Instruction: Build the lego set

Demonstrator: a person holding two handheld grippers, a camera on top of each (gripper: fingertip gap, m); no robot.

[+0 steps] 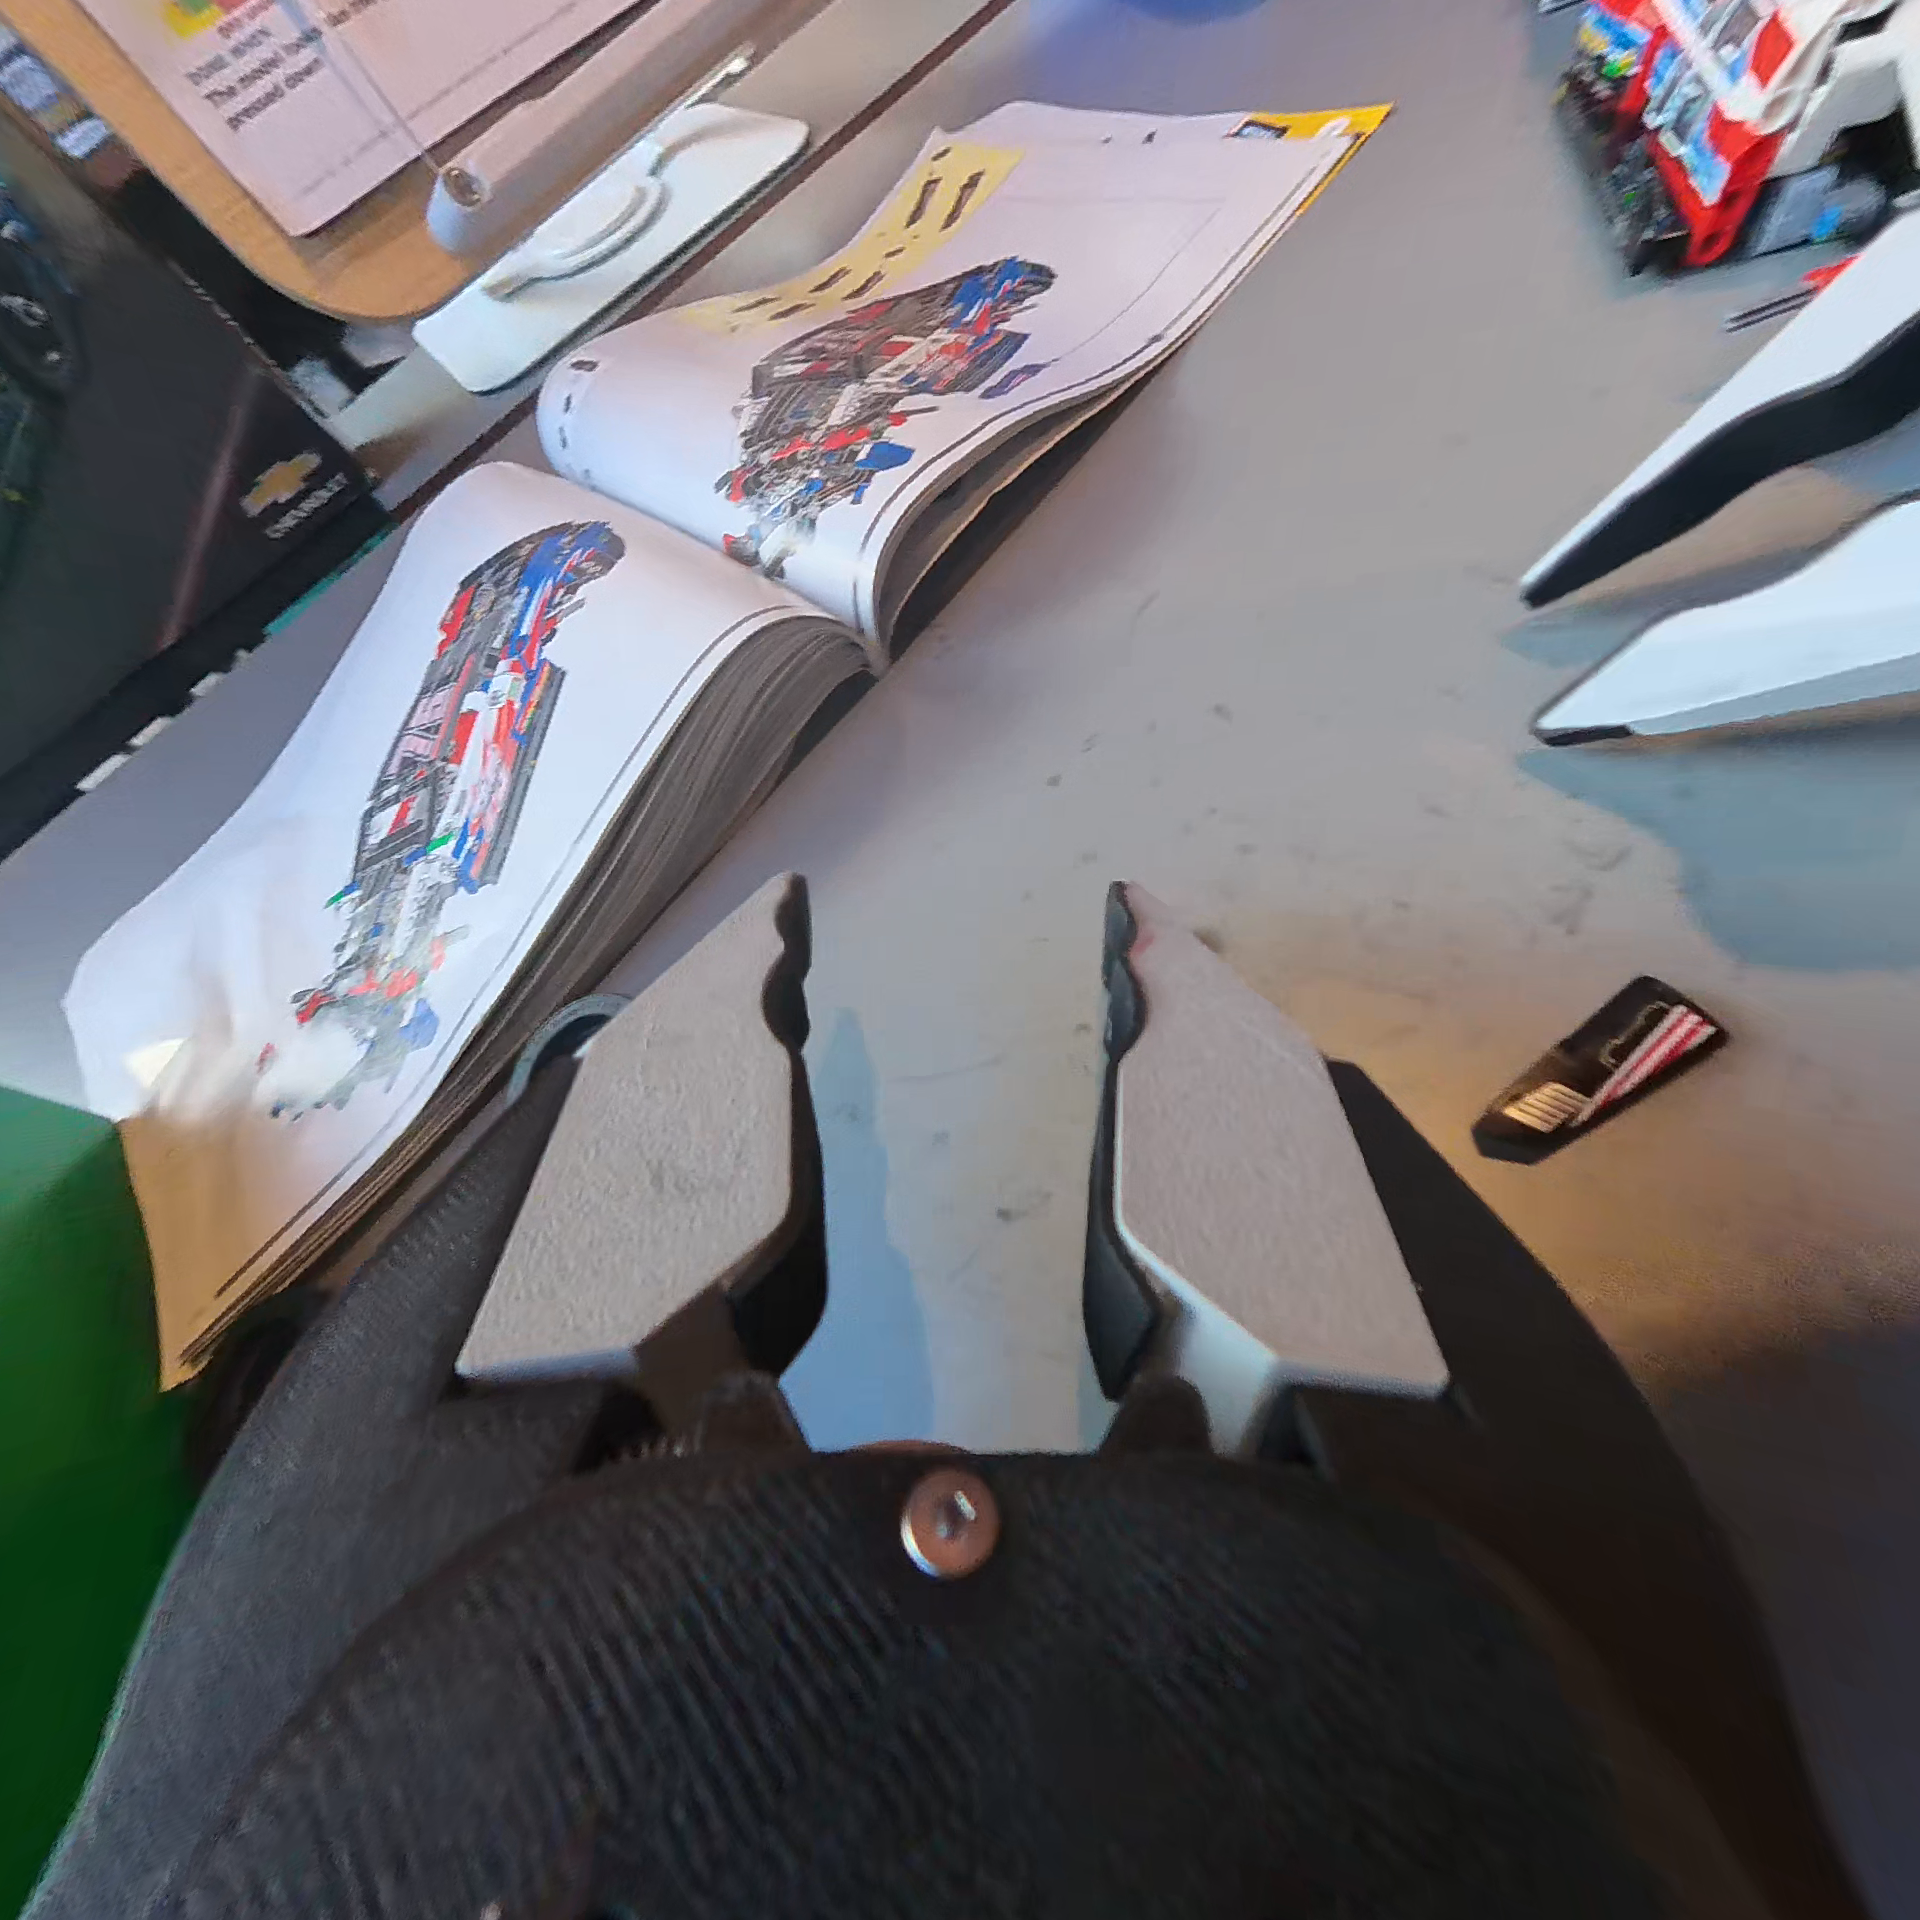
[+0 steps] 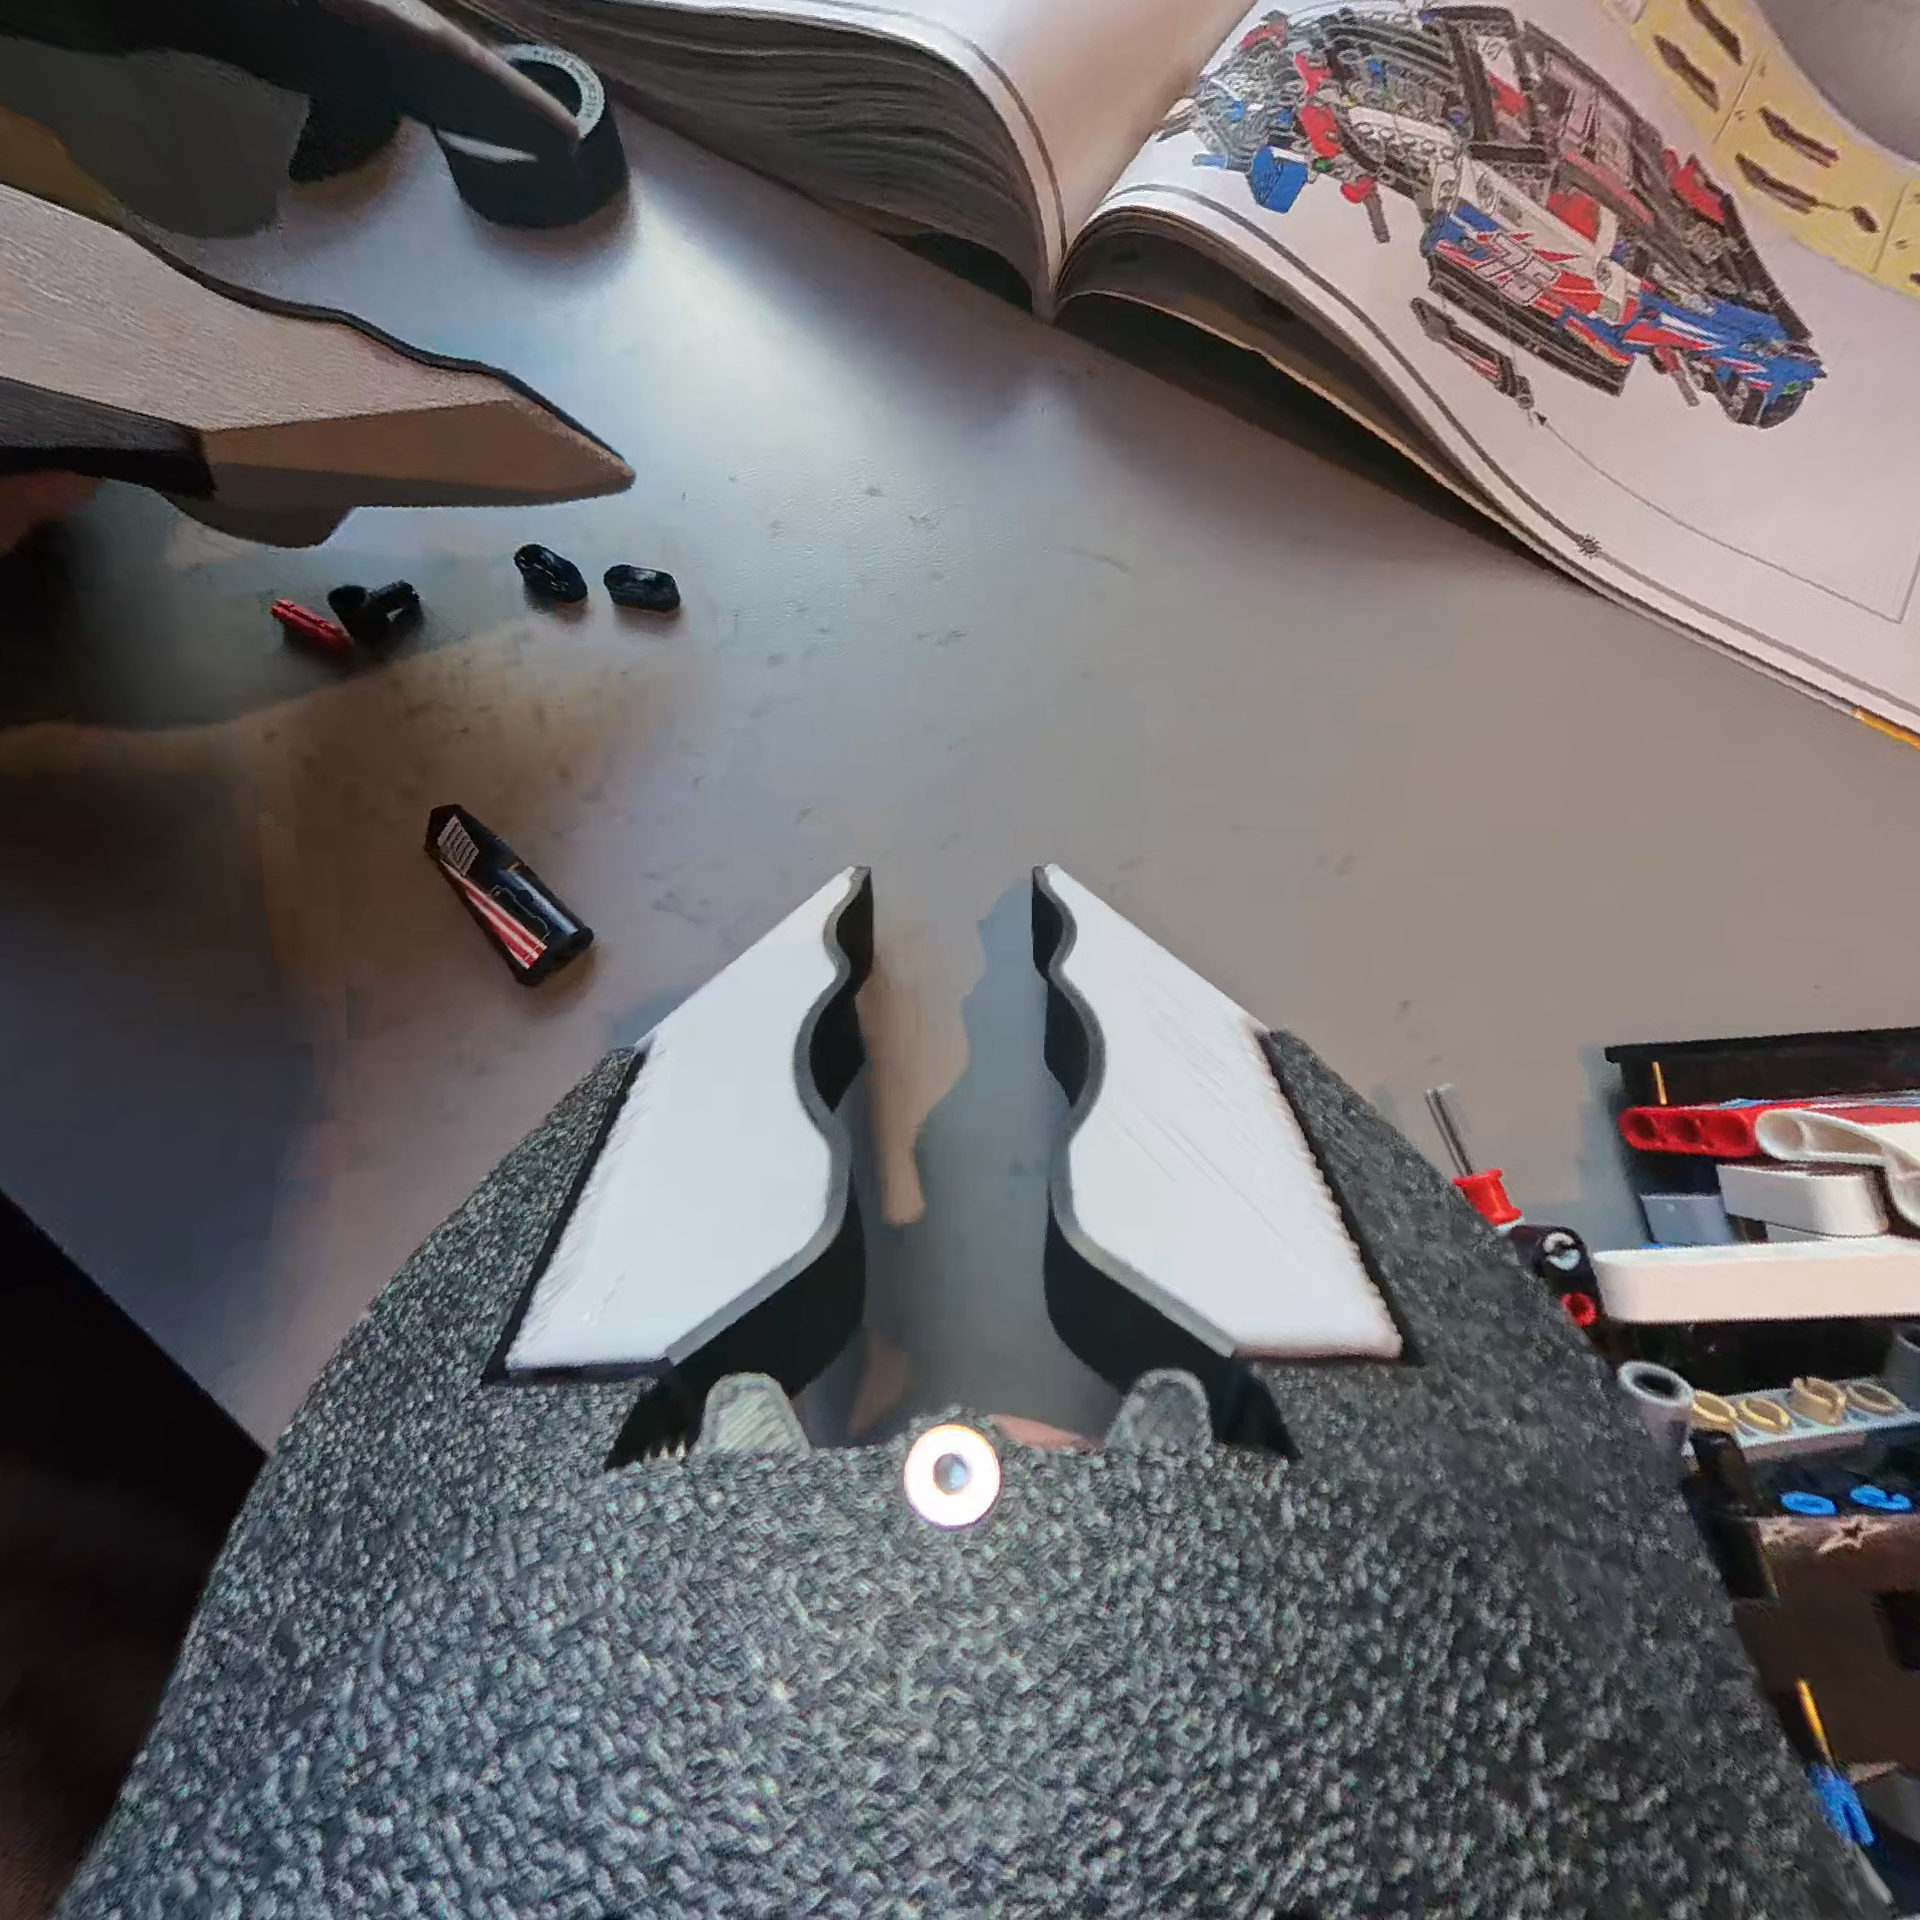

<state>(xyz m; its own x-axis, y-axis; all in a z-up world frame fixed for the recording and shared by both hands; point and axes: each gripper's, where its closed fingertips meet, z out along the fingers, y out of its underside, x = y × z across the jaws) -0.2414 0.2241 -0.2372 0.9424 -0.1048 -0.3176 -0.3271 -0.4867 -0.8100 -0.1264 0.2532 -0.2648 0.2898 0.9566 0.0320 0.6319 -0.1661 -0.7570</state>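
Lego car build of red, white and black beams (image 2: 1766,1247) sits part-assembled at table's right edge, loose black striped panel (image 2: 506,894) and small connectors (image 2: 597,580) unfitted, left gripper (image 1: 956,914) and right gripper (image 2: 951,904) both spread, empty.

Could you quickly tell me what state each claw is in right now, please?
Left claw: open, holding nothing.
Right claw: open, holding nothing.
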